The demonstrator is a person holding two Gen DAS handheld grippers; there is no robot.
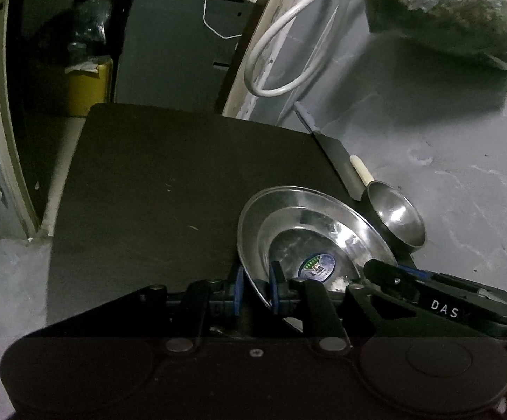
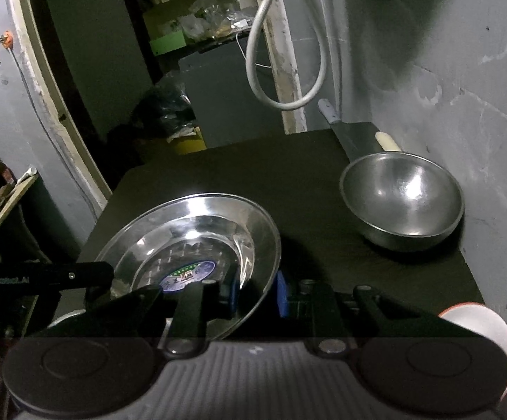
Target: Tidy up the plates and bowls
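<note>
Currently both grippers pinch one steel plate by opposite rims, holding it tilted above the near edge of a dark table. The left gripper has its blue-padded fingers closed on one rim; the right gripper clamps the other. A sticker sits in the plate's centre. A steel bowl rests at the table's far right corner, against the grey wall, well apart from the plate. Judging by this, sorting looks barely begun: nothing appears stacked.

The plate's near rim hides behind the right tongs; its sticker is unreadable.
</note>
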